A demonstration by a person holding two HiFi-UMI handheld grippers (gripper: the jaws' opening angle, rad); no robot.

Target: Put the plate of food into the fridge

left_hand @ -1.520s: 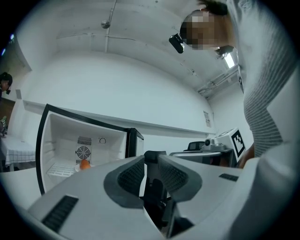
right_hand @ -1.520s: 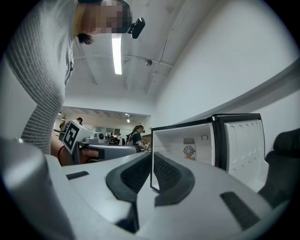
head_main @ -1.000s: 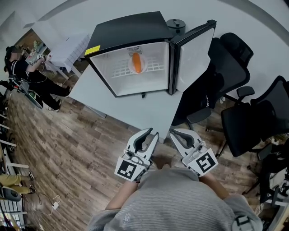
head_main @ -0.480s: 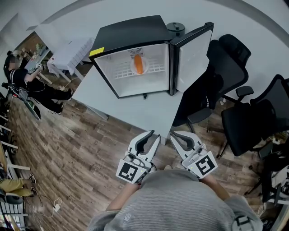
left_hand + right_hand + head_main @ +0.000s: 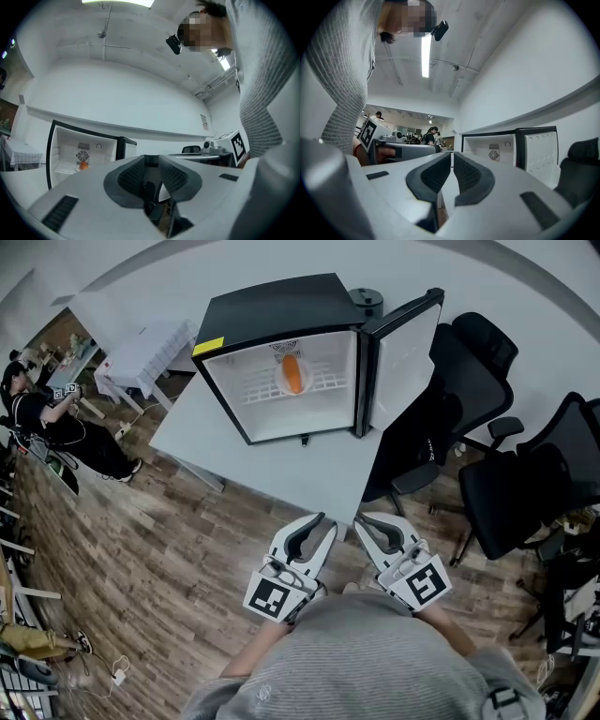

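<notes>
We hold both tools close to our body, side by side, tips at the near edge of the white table (image 5: 281, 465). Our left gripper (image 5: 323, 520) has its jaws drawn narrow, pads nearly meeting, with nothing between them. Our right gripper (image 5: 362, 519) is likewise narrow and empty. Well ahead of both tips stands the fridge (image 5: 272, 310), its door (image 5: 408, 357) swung open on the right gripper's side. The plate of food (image 5: 292, 377) sits inside on the wire shelf (image 5: 251, 388), ahead and a little left of the left gripper, well apart from both. Black chairs (image 5: 469, 371) stand off to the right.
</notes>
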